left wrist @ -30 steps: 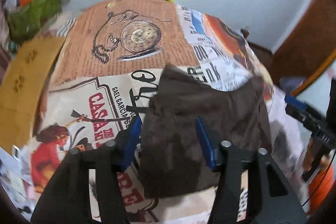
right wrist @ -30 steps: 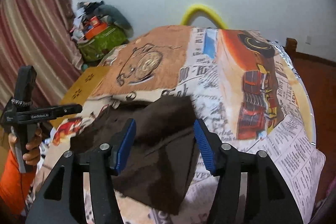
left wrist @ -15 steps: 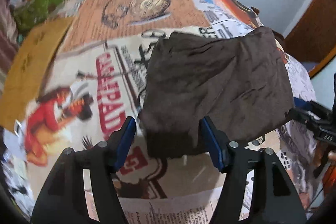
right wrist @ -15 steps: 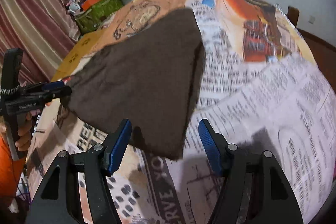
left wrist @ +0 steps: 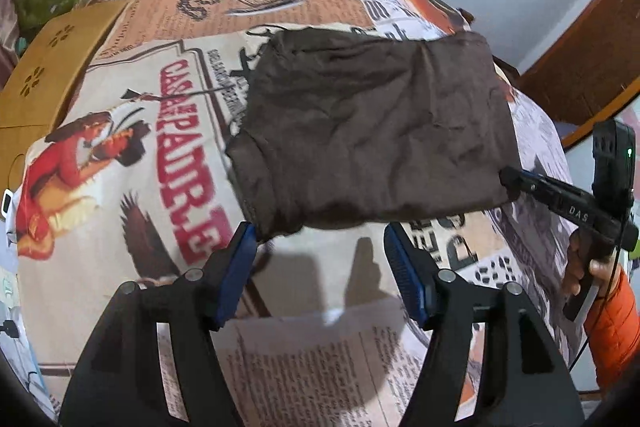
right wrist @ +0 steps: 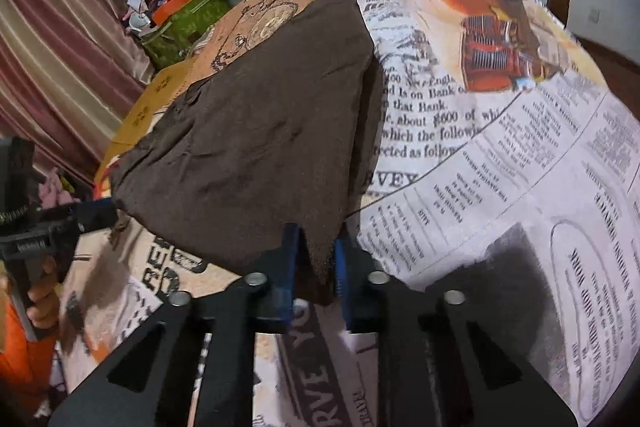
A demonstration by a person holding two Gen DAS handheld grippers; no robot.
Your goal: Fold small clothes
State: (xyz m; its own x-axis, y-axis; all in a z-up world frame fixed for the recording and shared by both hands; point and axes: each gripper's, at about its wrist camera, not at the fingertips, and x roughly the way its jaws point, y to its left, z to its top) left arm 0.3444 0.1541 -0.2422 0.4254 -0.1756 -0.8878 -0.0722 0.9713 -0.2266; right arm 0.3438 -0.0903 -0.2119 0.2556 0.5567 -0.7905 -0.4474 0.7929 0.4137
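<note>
Since half a second ago the right gripper (right wrist: 316, 267) has gone from spread to pinched on the near corner of the brown cloth (right wrist: 256, 131), its blue pads (right wrist: 289, 259) pressed against the fabric. Left gripper (left wrist: 320, 255): fingers spread, the cloth's other near corner touching its left pad (left wrist: 240, 259). Cloth hangs lifted above the newspaper-print bedsheet (left wrist: 172, 131), casting a shadow below.

I see a dark brown cloth (left wrist: 372, 131) on newspaper-print bedding (right wrist: 500, 167) of cream, red and orange, my grippers' pads (left wrist: 404, 275) blue
</note>
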